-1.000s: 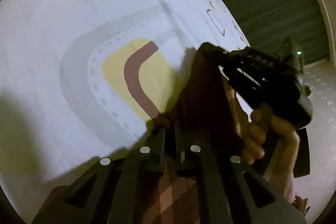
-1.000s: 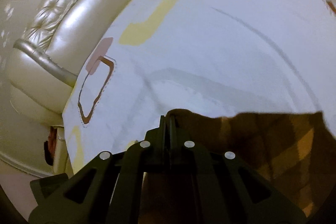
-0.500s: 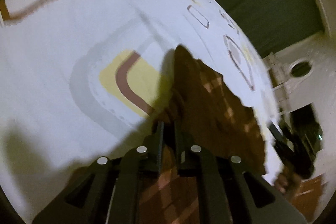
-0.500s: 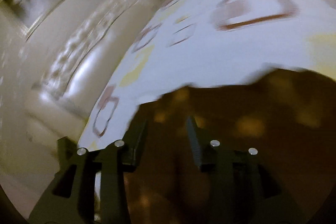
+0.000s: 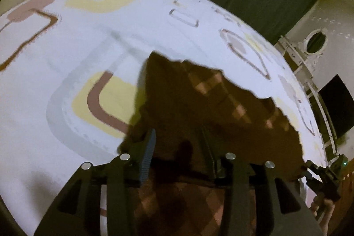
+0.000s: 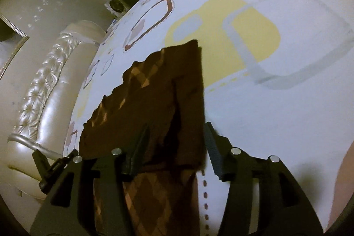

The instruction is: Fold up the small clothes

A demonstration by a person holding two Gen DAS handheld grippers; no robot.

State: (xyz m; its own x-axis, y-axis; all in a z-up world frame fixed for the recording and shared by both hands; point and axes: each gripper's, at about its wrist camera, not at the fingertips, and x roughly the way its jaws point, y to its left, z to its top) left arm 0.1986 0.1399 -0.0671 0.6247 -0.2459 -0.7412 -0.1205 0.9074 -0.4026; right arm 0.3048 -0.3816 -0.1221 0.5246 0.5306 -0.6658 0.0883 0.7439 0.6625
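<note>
A brown checked cloth [image 5: 212,107] lies folded on the bed [image 5: 66,41], on its patterned white sheet, close to one side edge. In the right wrist view the cloth [image 6: 159,103] runs with its long axis away from the camera, its straight folded edge on the right and a ragged, wavy edge on the left, toward the bed's side edge. Beyond that edge stands the padded cream headboard [image 6: 44,85]. The rest of the sheet, to the right of the cloth and toward the far edge, is bare and gives wide room. The left gripper [image 5: 177,143] hangs over the near end of the cloth; its fingers [image 5: 149,147] have just been opening and stand apart, with cloth below and between them but not pinched. The right gripper [image 6: 174,143] is likewise over the cloth's near end, its fingers [image 6: 212,147] just opened and apart, the right one past the straight edge over bare sheet, the left one above the cloth. In the left wrist view the right gripper [image 5: 320,174] shows at the bed's side edge, held by a hand [image 5: 320,207].
</note>
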